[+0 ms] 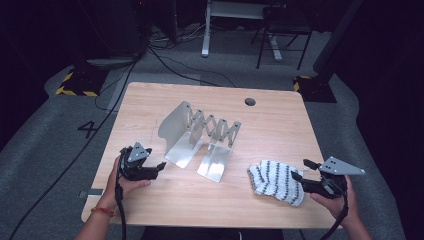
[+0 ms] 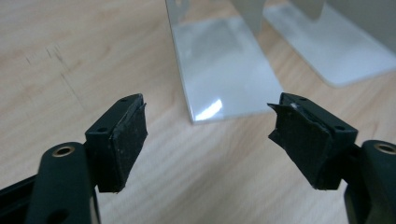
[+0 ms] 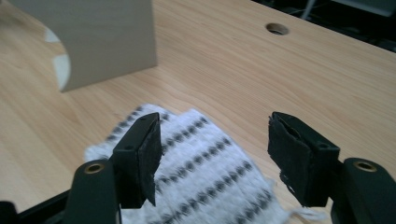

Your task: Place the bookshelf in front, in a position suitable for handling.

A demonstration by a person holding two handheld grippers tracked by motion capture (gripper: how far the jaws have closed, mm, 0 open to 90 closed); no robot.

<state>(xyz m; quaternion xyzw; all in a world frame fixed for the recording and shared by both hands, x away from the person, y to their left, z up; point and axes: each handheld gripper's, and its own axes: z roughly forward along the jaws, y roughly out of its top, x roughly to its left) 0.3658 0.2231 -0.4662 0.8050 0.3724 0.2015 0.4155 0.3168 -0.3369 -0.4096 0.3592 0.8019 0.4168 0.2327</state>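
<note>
A silver metal rack (image 1: 200, 137) with a scissor-link middle and two flat base plates stands at the centre of the wooden table (image 1: 280, 120). A white cloth with black dotted stripes (image 1: 275, 181) lies crumpled at the front right. My left gripper (image 1: 159, 167) is open near the front left, its jaws pointing at the rack's left base plate (image 2: 224, 70) and nothing between them. My right gripper (image 1: 300, 170) is open just above the cloth's right edge; the cloth (image 3: 205, 163) lies below and between its jaws, untouched by the pads.
A round cable hole (image 1: 250, 102) sits near the table's far edge. Beyond the table are grey floor, cables, a chair (image 1: 280, 30) and a desk leg (image 1: 206, 30).
</note>
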